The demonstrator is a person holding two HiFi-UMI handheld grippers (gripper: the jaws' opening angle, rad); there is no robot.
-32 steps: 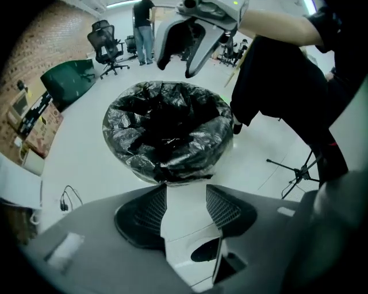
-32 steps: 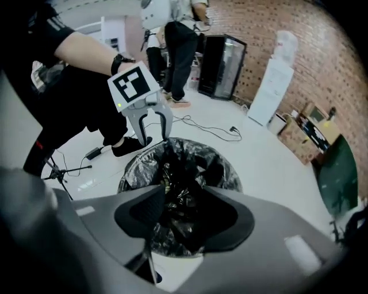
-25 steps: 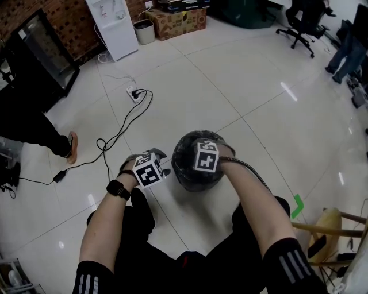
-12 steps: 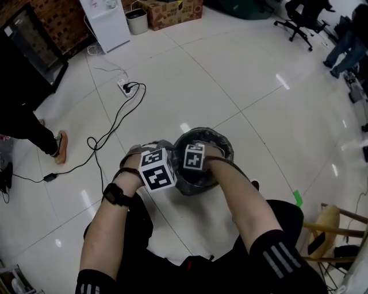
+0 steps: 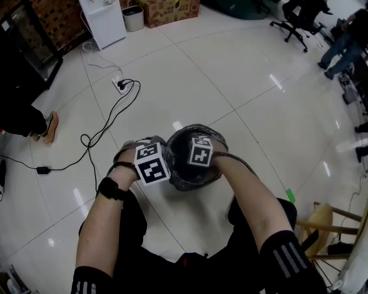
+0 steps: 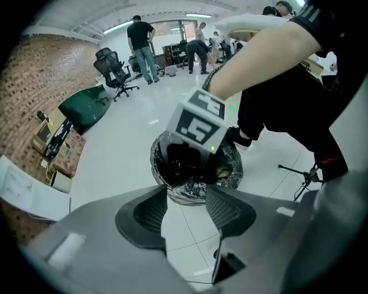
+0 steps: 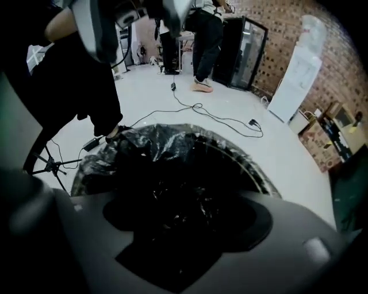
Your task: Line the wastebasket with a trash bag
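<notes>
A round wastebasket (image 5: pixel 185 179) stands on the white tiled floor, lined with a crinkled black trash bag (image 7: pixel 167 146) whose edge is folded over the rim. My right gripper (image 7: pixel 184 221) points steeply down into the basket's mouth; its jaws stand wide apart over the bag's dark inside and grip nothing. Its marker cube (image 5: pixel 200 153) shows above the basket. My left gripper (image 6: pixel 185 198) hangs just outside the basket's left rim, open, with bare floor between its pads. Its cube (image 5: pixel 151 164) sits beside the basket.
A black cable (image 5: pixel 106 129) runs across the floor to a power strip (image 5: pixel 119 85) at the upper left. A white dispenser (image 5: pixel 103 20), a small bin (image 5: pixel 133 17) and a cardboard box (image 5: pixel 169 10) stand far back. A wooden stool (image 5: pixel 329 224) is at the right.
My right gripper has sunk lower into the basket's mouth. My left gripper has drawn in closer to the basket's left rim.
</notes>
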